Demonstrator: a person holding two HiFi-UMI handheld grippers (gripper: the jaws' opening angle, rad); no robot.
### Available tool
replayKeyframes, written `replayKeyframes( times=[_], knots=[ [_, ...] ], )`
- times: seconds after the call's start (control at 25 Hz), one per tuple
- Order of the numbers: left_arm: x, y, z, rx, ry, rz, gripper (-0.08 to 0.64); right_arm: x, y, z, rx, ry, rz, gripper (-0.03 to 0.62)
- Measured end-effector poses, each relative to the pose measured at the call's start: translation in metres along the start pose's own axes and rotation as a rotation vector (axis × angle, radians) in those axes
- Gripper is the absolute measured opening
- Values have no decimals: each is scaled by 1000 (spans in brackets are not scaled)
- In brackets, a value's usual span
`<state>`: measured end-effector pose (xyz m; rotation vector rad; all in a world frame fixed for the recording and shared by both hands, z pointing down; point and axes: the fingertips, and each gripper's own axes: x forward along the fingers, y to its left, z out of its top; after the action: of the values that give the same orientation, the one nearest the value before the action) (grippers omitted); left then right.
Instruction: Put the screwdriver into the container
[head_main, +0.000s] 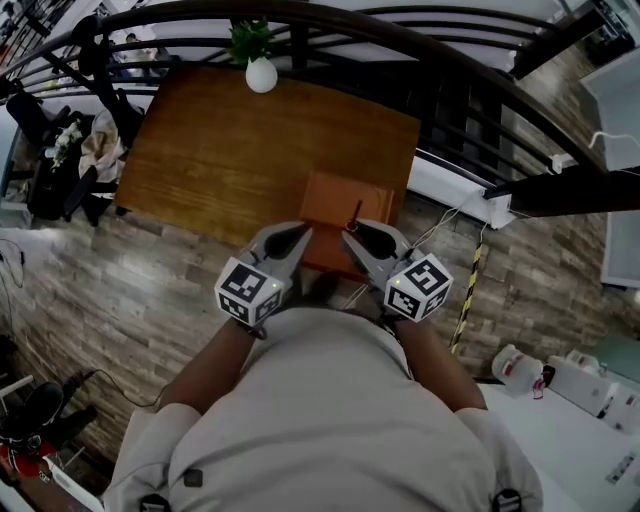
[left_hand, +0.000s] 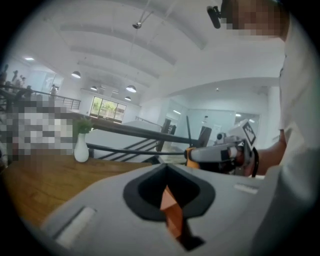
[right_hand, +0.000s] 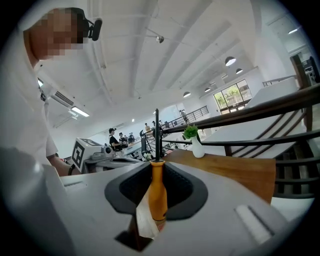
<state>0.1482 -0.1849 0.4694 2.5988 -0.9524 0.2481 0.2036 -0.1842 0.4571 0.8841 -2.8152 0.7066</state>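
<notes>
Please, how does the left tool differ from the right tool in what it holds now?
The left tool is closed on a flat orange edge, apparently of the container; the right tool is closed on the screwdriver, on its round orange handle. Nothing stands up from the left tool, while a thin dark shaft rises above the right tool. Both are closed on something orange.

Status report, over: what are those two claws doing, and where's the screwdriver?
Left gripper shut on an orange edge, seemingly of the container. Right gripper shut on screwdriver, shaft up, not yet in. Nothing blocking seen.
</notes>
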Motion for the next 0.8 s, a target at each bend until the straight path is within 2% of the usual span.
replayKeyframes(
  times=[0.28,0.56,0.8],
  knots=[
    [16,9,-48,-10,88,-8,3,11,-24,-54,2,107,-28,83],
    [34,14,-79,-39,140,-26,3,15,-41,-99,42,202,-31,83],
    [48,25,-107,-24,186,-32,3,23,-59,-129,17,267,-38,83]
  ],
)
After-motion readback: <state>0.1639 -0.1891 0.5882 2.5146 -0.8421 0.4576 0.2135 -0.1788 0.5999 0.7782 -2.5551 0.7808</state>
